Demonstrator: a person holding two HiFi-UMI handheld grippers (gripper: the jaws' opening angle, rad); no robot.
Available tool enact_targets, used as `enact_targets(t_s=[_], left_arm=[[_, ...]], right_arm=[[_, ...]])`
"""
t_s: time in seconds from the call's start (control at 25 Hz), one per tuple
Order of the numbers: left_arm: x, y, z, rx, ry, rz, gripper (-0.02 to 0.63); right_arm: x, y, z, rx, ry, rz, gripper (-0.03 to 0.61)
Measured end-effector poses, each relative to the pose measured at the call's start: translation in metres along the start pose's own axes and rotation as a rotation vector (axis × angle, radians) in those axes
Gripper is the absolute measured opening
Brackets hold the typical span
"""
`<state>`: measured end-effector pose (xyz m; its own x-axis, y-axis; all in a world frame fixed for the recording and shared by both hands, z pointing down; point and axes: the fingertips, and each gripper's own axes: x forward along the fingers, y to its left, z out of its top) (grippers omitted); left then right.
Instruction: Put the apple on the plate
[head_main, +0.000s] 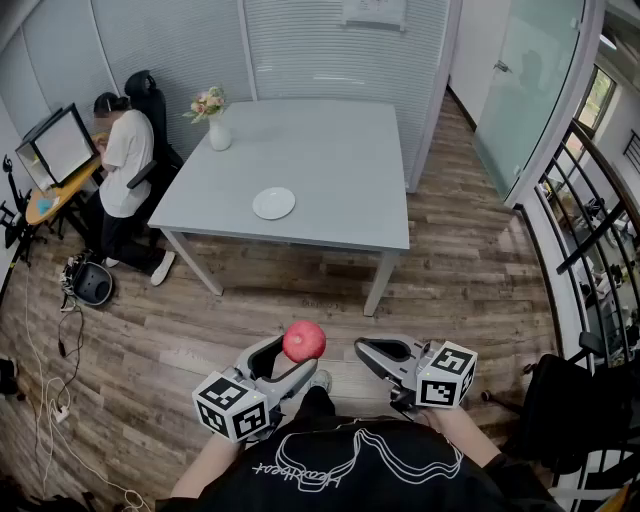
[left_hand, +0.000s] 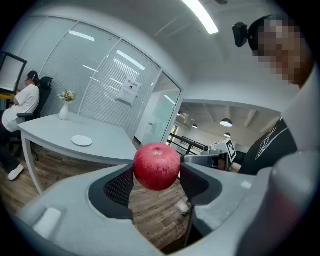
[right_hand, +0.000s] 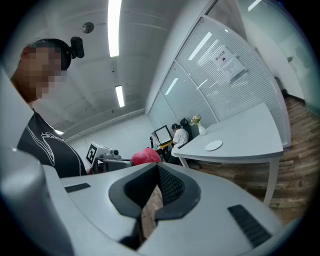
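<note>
My left gripper (head_main: 298, 355) jaws clamp red apple (head_main: 304, 340), well short of white plate (head_main: 273, 203) on tabletop (head_main: 330, 150); right gripper (head_main: 362, 350) jaws together, empty.

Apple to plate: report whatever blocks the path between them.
Nothing visible does. The apple sits in the left gripper over wood floor; the plate lies on the table near its front edge, with the vase off at the far corner.

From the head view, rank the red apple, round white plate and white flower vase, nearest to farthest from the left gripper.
1. Red apple: held in the left gripper's jaws.
2. Round white plate: on the grey table, towards its near left side.
3. White flower vase: table's far left corner.
</note>
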<state>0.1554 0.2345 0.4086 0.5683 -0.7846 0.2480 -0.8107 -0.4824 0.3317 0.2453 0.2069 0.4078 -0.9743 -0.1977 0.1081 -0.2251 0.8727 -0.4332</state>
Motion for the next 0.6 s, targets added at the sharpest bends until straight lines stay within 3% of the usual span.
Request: enact_targets(t_s=[0.32, 0.6], left_arm=[[-0.001, 0.001, 0.003, -0.008, -0.001, -0.009, 0.296], [0.01, 0.011, 0.007, -0.006, -0.019, -0.028, 0.297]], right_arm=[[0.009, 0.006, 0.002, -0.01, 0.008, 0.035, 0.008], [0.012, -0.014, 0.002, 0.019, 0.012, -0.014, 0.009]])
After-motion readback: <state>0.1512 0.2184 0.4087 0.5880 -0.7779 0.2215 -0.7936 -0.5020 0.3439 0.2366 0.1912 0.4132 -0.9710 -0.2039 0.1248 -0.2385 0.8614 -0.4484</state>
